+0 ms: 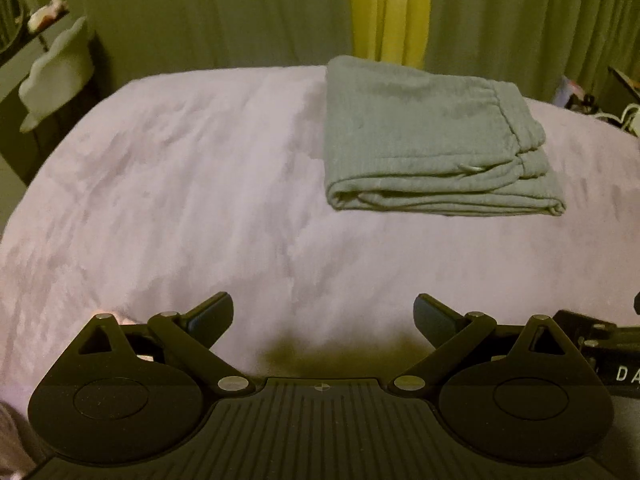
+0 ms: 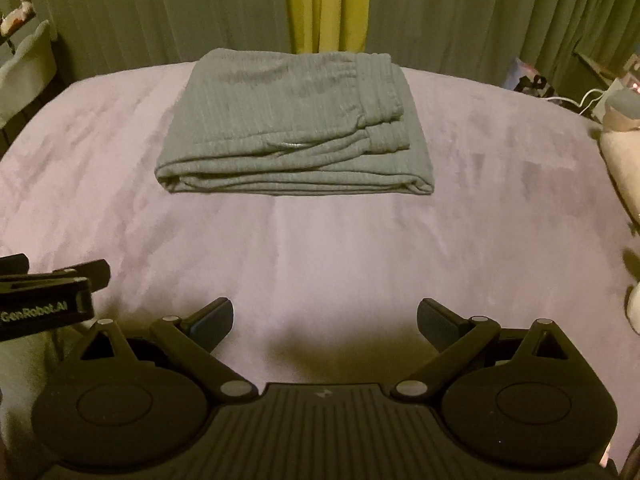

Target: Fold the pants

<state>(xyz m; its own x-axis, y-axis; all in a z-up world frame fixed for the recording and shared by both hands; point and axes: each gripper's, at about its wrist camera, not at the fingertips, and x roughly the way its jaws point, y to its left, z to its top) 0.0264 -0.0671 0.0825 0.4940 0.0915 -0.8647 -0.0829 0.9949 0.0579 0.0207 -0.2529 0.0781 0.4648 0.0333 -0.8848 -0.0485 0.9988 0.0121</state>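
Left gripper (image 1: 323, 316): black ribbed plastic body, round hubs, blue-padded fingers spread wide, nothing between them.
Right gripper (image 2: 325, 320): same build, fingers spread apart and empty (the left one's side shows at this view's left edge).
Bed (image 1: 180, 200): soft, plush lilac cover, faintly mottled nap, lying under both grippers.
Pants (image 2: 296, 120): grey ribbed knit, folded into a thick, roughly rectangular stack with layered edges facing the cameras; on the bed's far part, well apart from both grippers.
Pants axis: long side runs left to right; gathered waistband toward the right, rounded fold at left.
Curtain (image 2: 324, 4): pleated grey-green drapes, one yellow strip behind the bed.
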